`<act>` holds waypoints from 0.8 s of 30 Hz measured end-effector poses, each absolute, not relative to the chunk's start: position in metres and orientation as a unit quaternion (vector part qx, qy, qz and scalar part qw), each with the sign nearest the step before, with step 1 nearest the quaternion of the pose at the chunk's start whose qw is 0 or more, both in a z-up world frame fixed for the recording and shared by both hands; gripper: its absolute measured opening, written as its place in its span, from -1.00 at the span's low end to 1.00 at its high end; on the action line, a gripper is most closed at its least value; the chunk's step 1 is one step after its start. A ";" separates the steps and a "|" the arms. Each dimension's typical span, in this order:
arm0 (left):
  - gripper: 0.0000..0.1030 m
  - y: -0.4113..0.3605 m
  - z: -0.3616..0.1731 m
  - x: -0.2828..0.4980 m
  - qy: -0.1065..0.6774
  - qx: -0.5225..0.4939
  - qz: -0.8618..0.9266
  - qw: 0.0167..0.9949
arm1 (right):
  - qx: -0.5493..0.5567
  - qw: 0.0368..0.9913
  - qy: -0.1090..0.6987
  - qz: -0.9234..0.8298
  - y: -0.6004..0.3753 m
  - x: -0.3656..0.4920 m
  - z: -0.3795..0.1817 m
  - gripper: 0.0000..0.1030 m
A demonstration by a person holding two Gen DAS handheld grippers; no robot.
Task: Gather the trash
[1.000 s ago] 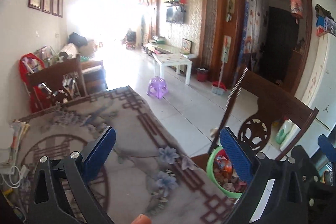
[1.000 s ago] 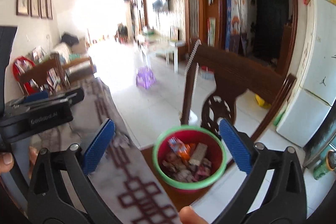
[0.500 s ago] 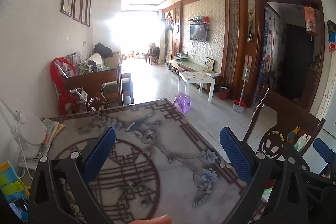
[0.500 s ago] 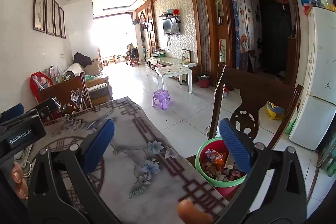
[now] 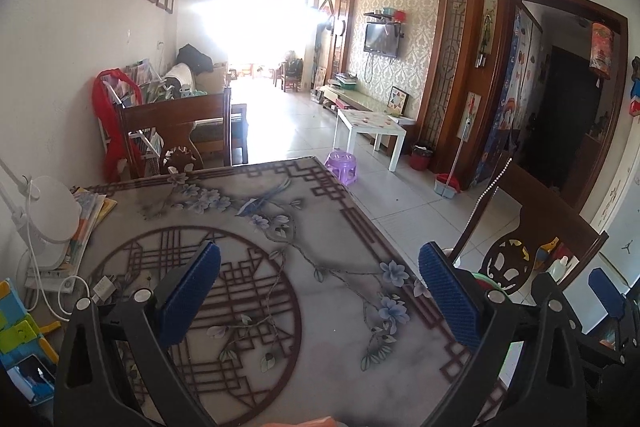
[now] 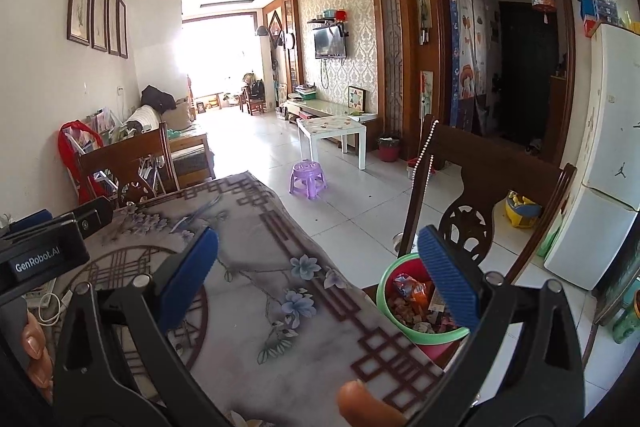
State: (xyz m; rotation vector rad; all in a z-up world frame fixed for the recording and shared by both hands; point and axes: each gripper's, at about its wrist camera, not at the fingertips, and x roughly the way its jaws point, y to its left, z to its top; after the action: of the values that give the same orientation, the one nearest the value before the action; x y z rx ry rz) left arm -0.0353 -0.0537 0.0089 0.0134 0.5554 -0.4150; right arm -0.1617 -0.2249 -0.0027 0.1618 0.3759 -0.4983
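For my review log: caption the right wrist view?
Open right gripper over patterned table, beside a trash-filled bin.

The middle of the table (image 5: pixel 320 291) lies bare, hemmed by books (image 5: pixel 86 223) and cables (image 5: pixel 60 291) leftward and a chair (image 6: pixel 480 187) with a bin (image 6: pixel 416 303) on the right.

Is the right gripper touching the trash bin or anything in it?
Cannot tell. In the right wrist view, the right gripper is open and empty, but its right finger overlaps the green-rimmed trash bin, hiding any gap or contact.
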 end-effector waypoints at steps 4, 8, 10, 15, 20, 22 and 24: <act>0.85 -0.054 0.008 -0.035 0.273 0.006 -0.203 0.940 | 0.072 0.949 0.190 -0.239 -0.221 -0.159 -0.002 0.91; 0.85 -0.052 0.009 -0.036 0.276 0.006 -0.205 0.939 | 0.066 0.951 0.187 -0.238 -0.214 -0.160 -0.001 0.91; 0.85 -0.052 0.009 -0.037 0.279 0.006 -0.207 0.938 | 0.065 0.951 0.189 -0.238 -0.213 -0.160 0.000 0.91; 0.85 -0.052 0.009 -0.040 0.282 0.009 -0.210 0.936 | 0.070 0.949 0.192 -0.241 -0.215 -0.160 -0.001 0.91; 0.85 -0.053 0.009 -0.040 0.283 0.007 -0.209 0.936 | 0.073 0.948 0.191 -0.244 -0.216 -0.161 -0.001 0.91; 0.85 -0.053 0.009 -0.041 0.282 0.007 -0.208 0.936 | 0.074 0.947 0.192 -0.245 -0.217 -0.162 -0.002 0.91; 0.85 -0.053 0.009 -0.040 0.283 0.007 -0.209 0.936 | 0.075 0.947 0.193 -0.246 -0.217 -0.161 -0.002 0.91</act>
State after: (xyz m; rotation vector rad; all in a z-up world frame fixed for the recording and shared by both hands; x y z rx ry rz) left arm -0.0402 -0.0529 0.0091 0.0135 0.5789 -0.4264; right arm -0.1613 -0.2169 -0.0024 0.1524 0.3921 -0.5016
